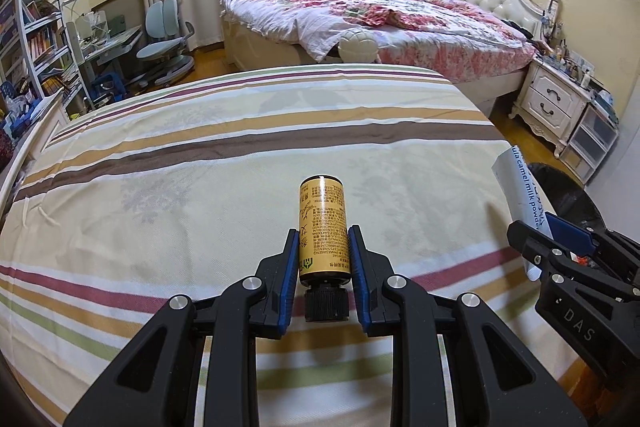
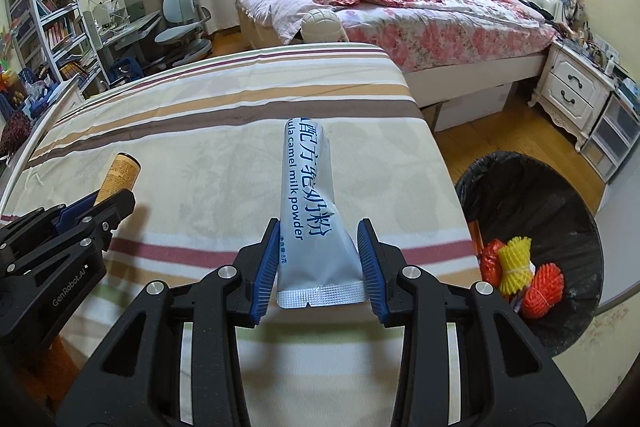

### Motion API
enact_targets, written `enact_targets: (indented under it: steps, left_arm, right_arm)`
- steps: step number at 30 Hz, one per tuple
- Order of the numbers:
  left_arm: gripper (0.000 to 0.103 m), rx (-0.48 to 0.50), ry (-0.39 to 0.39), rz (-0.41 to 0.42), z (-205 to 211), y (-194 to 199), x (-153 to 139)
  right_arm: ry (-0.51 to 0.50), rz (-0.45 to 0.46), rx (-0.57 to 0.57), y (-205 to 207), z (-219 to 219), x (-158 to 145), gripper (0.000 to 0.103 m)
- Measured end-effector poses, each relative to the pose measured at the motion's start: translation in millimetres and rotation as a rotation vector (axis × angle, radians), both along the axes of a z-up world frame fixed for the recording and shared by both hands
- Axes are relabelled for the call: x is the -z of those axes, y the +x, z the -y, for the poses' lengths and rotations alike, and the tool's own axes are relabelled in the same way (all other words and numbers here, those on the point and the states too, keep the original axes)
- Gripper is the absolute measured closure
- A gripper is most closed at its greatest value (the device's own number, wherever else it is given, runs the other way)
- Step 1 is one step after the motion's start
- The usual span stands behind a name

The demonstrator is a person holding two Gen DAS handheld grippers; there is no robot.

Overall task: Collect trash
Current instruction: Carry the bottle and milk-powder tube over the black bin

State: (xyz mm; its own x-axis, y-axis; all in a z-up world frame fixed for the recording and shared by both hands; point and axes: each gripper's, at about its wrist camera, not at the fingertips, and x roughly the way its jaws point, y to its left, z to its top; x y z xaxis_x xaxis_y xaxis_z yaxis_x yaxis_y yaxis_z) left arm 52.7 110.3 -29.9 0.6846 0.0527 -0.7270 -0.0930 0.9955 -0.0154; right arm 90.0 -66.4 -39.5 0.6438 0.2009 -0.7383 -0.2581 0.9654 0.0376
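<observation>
Above the striped bed (image 1: 240, 155), the left tongs (image 1: 323, 267) clamp a small yellow bottle (image 1: 322, 227) while the right tongs (image 2: 318, 259) pinch a silver milk-powder sachet (image 2: 310, 211) near the black-lined bin (image 2: 560, 195).

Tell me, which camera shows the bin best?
The right wrist view: the bin shows nearly whole beside the bed, foam nets inside. The left wrist view catches only a dark sliver behind the right claw.
</observation>
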Motion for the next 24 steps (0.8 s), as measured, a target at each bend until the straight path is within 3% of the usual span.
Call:
enact_targets:
  steps: [24]
  left_arm:
    - [0.078, 0.184, 0.023, 0.035, 93, -17, -1]
  right_arm:
    - [0.026, 0.027, 0.169, -35, 88, 1, 0.065]
